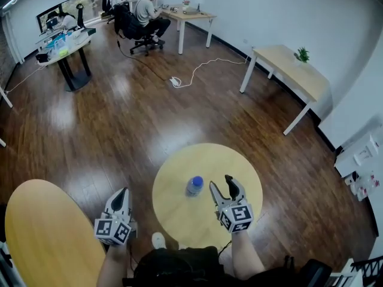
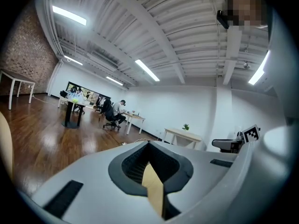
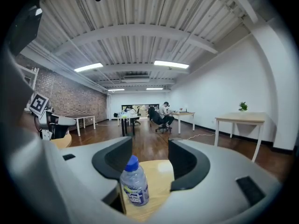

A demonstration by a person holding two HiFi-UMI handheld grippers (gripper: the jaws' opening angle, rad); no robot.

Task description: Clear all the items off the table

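- Lining up on the bottle (image 1: 194, 185): the only item showing on the round table (image 1: 179, 217), upright, blue cap up, roughly mid-table.
- Right gripper (image 1: 221, 183) sits low over the table just right of the bottle, near but apart. Jaws spread, nothing gripped.
- Right gripper view: the bottle (image 3: 134, 185) stands ahead of the right gripper (image 3: 149, 144), off-centre toward its left jaw; pads don't look to touch it.
- Left gripper (image 1: 123, 191) hangs off the table's left edge over the floor, jaws closed together on nothing; the left gripper view (image 2: 149, 144) shows the tips meeting.
- Step in hand, as I read it: reach and grasp the bottle.
- To do it well:
  - shift the right gripper sideways so the bottle centres in the gap before advancing; otherwise the left jaw likely nudges it over
  - go in level, pads around the labelled body, not the cap
  - the gap looks only a bit wider than the bottle, so open more if possible
  - close gently; thin plastic will probably squash or slip
  - lift straight up before carrying it off
- Left gripper is unneeded; keep it clear.
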